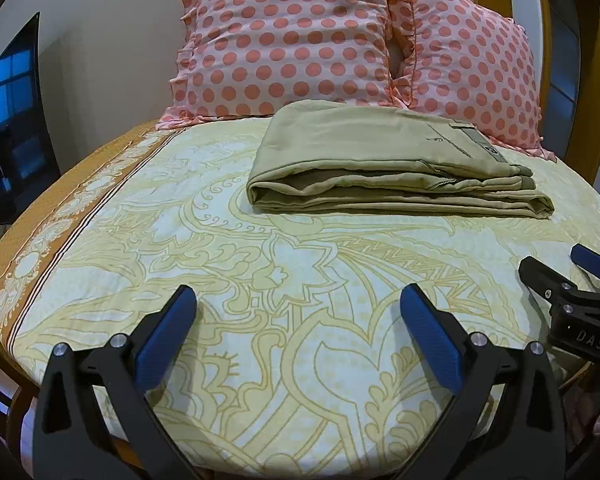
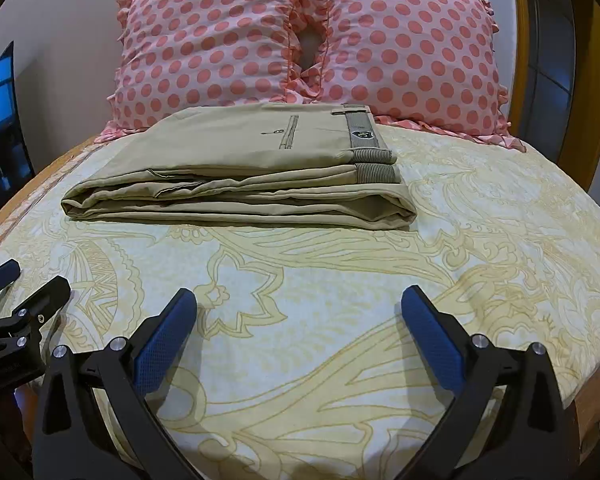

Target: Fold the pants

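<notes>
Yellow paisley bedsheet [image 1: 284,320] covers the bed that fills both wrist views, with an orange patterned border running down its left side. Nearest the cameras, the left tongs [image 1: 298,300] hang low over the sheet with their blue-padded fingers spread wide and nothing between them. The right tongs [image 2: 299,300] sit the same way, spread apart and holding nothing, just beside the left pair; each shows at the edge of the other's view. Further up the bed, well apart from both tongs, the khaki pants [image 2: 236,176] lie folded into a flat stack of several layers, the striped waistband and a small badge at its right end and a back pocket on top. Behind the stack, two pink polka-dot pillows [image 1: 284,40] with ruffled edges lean side by side at the head of the bed; the pants look to reach their lower edge, though contact is hard to judge.
</notes>
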Tool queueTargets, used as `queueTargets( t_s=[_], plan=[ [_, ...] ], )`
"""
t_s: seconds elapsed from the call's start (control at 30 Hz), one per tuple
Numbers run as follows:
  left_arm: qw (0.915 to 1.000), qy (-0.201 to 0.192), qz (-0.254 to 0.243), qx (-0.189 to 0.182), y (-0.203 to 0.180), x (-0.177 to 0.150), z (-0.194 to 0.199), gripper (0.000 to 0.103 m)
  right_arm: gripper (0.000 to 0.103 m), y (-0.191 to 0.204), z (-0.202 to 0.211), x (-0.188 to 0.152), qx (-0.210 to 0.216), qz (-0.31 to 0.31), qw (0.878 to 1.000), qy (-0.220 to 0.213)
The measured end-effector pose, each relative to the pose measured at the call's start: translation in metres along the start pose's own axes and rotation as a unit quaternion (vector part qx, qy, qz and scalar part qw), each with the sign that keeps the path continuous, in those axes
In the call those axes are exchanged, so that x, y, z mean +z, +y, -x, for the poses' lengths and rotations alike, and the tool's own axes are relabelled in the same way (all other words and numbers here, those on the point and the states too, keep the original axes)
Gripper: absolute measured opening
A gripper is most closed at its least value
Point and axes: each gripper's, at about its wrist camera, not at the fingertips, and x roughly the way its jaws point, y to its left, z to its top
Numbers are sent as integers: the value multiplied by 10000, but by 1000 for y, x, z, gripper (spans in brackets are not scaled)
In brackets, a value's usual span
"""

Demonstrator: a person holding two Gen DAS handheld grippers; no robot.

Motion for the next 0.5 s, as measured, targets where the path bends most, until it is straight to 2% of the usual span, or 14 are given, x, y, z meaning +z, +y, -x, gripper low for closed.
queueTargets(
  t_s=[0.5],
  plan=[
    [10000,-3,-16,-21,2,0,0,101,102,0,0,0,-4,-5,10000,-1]
  ],
)
